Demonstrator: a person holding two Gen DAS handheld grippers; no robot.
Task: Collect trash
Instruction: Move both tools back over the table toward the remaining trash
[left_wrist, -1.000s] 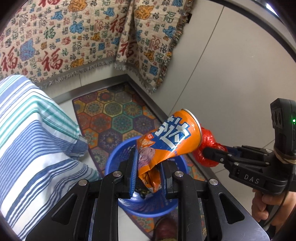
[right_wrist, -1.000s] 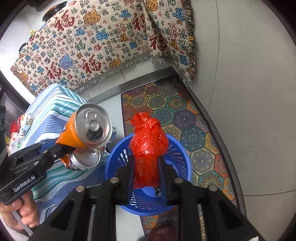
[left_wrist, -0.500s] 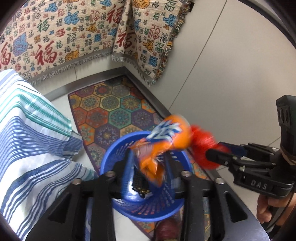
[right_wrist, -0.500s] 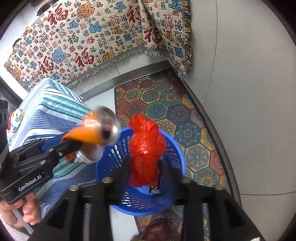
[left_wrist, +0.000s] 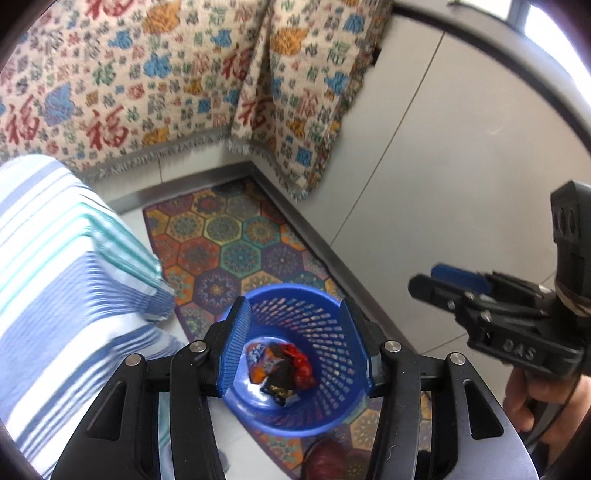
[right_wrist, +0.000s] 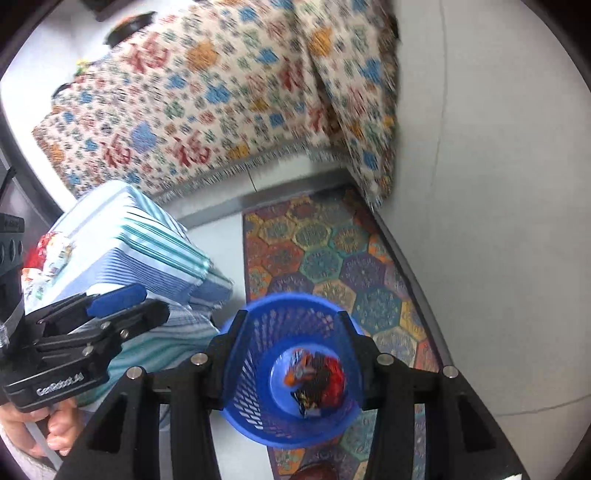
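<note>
A blue mesh basket (left_wrist: 288, 290) stands on the floor rug, straight below both grippers. In its bottom lie a crushed orange can (left_wrist: 258, 363), a red plastic bag (left_wrist: 301, 367) and a dark wrapper (left_wrist: 277, 387). My left gripper (left_wrist: 295, 343) hangs above the basket with its jaws opening and nothing between them. My right gripper (right_wrist: 291, 354) hangs over the same basket (right_wrist: 291, 298), its jaws also opening and empty; the can (right_wrist: 295, 369) and red bag (right_wrist: 334, 376) show blurred beneath it. Each wrist view catches the other gripper from the side: the right gripper (left_wrist: 443, 280) and the left gripper (right_wrist: 122, 302).
A hexagon-patterned rug (left_wrist: 229, 251) lies under the basket along a grey wall (left_wrist: 443, 166). A blue-and-white striped cloth (left_wrist: 55, 277) covers something bulky on the left. A patterned throw (left_wrist: 147, 92) hangs behind. Snack packets (right_wrist: 48, 254) lie far left. A dark red round object (left_wrist: 325, 461) sits near the basket.
Both grippers opened: the orange can left the left one and the red bag left the right one, and both now lie in the basket. Both grippers rose a little.
</note>
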